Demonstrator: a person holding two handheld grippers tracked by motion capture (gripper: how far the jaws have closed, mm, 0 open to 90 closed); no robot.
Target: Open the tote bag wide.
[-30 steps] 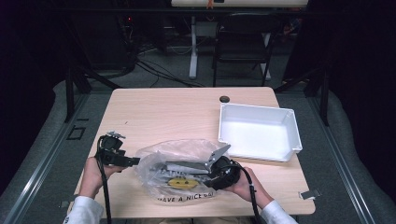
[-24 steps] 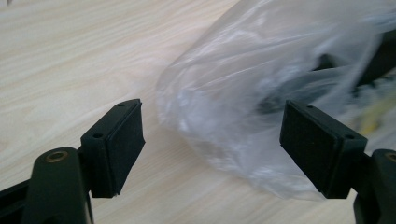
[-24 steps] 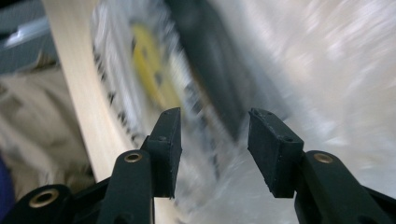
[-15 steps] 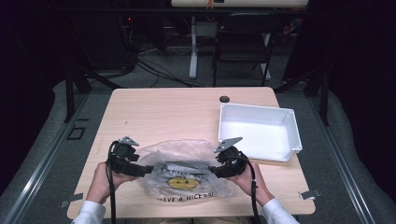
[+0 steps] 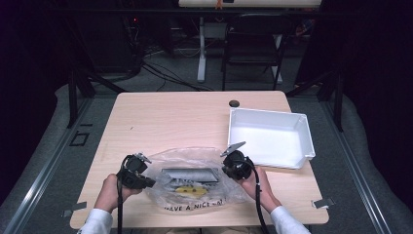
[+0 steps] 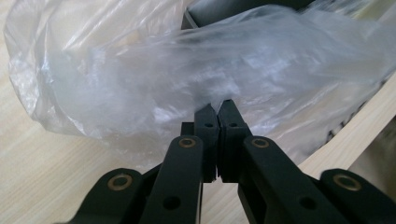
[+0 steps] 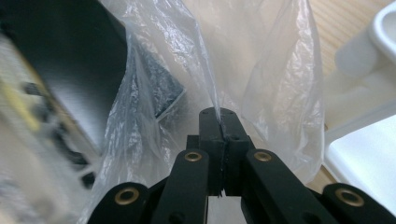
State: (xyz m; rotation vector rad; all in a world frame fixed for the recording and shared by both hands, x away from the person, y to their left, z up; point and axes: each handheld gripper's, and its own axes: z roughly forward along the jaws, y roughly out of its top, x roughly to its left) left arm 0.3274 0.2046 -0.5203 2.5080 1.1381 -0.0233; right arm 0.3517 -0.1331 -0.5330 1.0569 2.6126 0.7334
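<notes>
High view: the left gripper (image 5: 146,181) and right gripper (image 5: 228,166) have just closed, each pinching the plastic bag (image 5: 195,178) on the table (image 5: 185,117).

Your left gripper (image 5: 146,183) and right gripper (image 5: 228,169) are both black, bulky, rounded bodies. White cuffs (image 5: 97,222) show at both your wrists, sleeves white too. A black cable (image 5: 119,209) trails from the left gripper along your forearm; a matching one (image 5: 258,202) runs back from the right. Each gripper carries a grey three-cornered plate (image 5: 233,148) on top. Close up, the left gripper's jaws are matte black, flat-faced blocks on angular black link arms, with brass-coloured rivets (image 6: 187,142) at the pivots and small dark screw holes. The right gripper's jaws match: same black links, same brass rivets (image 7: 192,156), small holes in the pads.
</notes>
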